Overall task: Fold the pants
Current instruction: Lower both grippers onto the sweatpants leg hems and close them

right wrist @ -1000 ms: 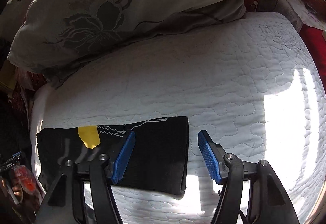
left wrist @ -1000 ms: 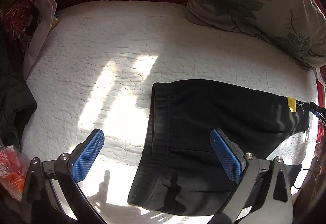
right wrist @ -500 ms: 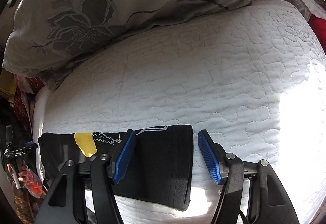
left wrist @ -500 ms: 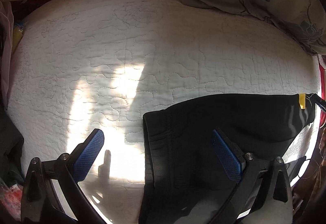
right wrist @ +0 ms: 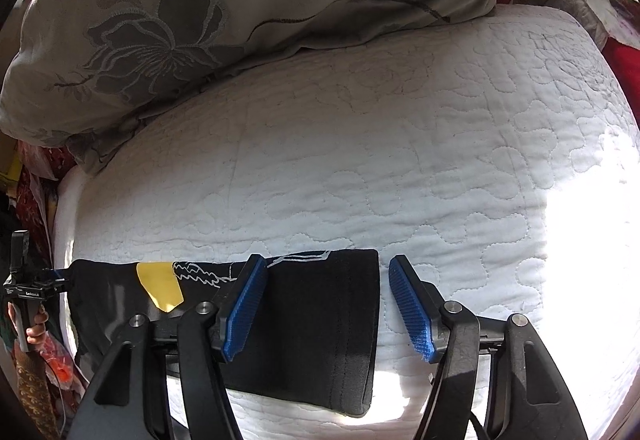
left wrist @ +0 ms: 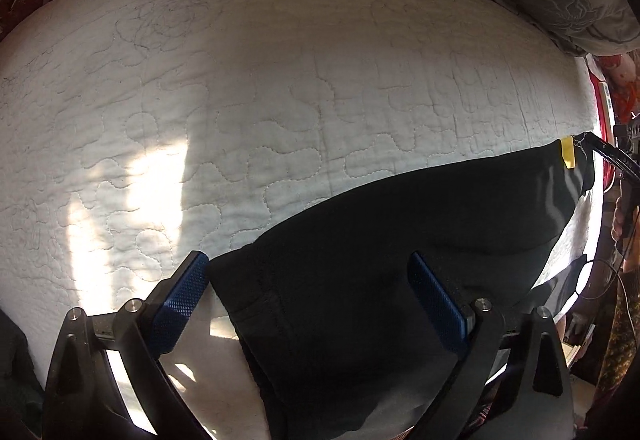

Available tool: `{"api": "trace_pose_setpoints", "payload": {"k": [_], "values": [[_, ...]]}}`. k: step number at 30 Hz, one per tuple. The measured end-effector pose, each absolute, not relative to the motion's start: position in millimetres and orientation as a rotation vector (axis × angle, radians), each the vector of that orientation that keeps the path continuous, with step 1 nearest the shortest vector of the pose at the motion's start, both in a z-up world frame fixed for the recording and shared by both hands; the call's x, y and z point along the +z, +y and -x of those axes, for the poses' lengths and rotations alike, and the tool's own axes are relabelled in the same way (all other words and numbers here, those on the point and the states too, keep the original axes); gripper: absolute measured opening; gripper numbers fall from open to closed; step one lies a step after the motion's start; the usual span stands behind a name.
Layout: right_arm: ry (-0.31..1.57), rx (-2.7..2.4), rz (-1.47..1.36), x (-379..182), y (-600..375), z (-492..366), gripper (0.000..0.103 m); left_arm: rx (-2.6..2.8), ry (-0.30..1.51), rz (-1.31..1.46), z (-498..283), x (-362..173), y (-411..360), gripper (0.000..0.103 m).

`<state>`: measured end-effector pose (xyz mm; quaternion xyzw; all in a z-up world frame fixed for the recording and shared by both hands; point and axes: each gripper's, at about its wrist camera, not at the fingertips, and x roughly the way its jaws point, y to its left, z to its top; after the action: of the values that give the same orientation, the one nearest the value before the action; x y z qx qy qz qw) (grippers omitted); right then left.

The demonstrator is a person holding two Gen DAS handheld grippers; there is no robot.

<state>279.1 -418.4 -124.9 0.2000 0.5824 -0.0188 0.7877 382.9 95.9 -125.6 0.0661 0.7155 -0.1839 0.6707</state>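
While sunlight falls across the white quilted bed (left wrist: pixel 280 100), a grey floral pillow (right wrist: pixel 200 20) rests at its far edge and black pants (left wrist: pixel 380 260) lie flat along the near side. Both the left gripper (left wrist: pixel 308 300) and right gripper (right wrist: pixel 324 304) stand spread, 2 fingers straddling cloth edges.

Pants (left wrist: pixel 360 280) on quilt (left wrist: pixel 280 100), before pillow (right wrist: pixel 200 20)

Black pants (right wrist: pixel 320 312), yellow patch (right wrist: pixel 160 286), white line print. White quilted bedspread (right wrist: pixel 360 160). Grey pillow (right wrist: pixel 200 0), embroidered flowers. Blue pads (right wrist: pixel 244 310) on black grippers.
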Motion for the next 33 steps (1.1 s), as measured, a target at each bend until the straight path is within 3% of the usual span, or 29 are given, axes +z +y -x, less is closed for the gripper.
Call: {"api": "trace_pose_setpoints", "payload": {"k": [11,17,20,22,24,27,33], "values": [[1.262,0.006,-0.441,-124.8,-423.7,-278.6,0.066,-0.515,1.589,-0.216,-375.8,-126.3,97.1,0.099],[1.281,0.028,-0.416,-125.5,-422.9,-279.4,0.064,-0.468,1.548,-0.217,-374.0,-130.1,106.5,0.080],[1.293,0.016,-0.378,-124.4,-419.8,-283.6,0.048,-0.426,1.530,-0.233,-372.7,-128.1,118.6,0.065],[1.305,0.005,-0.354,-123.6,-417.9,-284.7,0.027,-0.383,1.522,-0.255,-373.3,-127.2,118.5,0.054],[1.301,0.008,-0.330,-119.7,-414.2,-282.4,0.023,-0.340,1.502,-0.298,-372.2,-123.0,117.5,0.038],[1.275,0.004,-0.304,-110.7,-410.0,-274.4,0.021,-0.288,1.465,-0.337,-366.8,-110.3,116.7,0.031],[1.243,0.006,-0.303,-97.4,-409.3,-256.9,0.021,-0.257,1.367,-0.366,-342.7,-71.2,106.7,0.028]]}}
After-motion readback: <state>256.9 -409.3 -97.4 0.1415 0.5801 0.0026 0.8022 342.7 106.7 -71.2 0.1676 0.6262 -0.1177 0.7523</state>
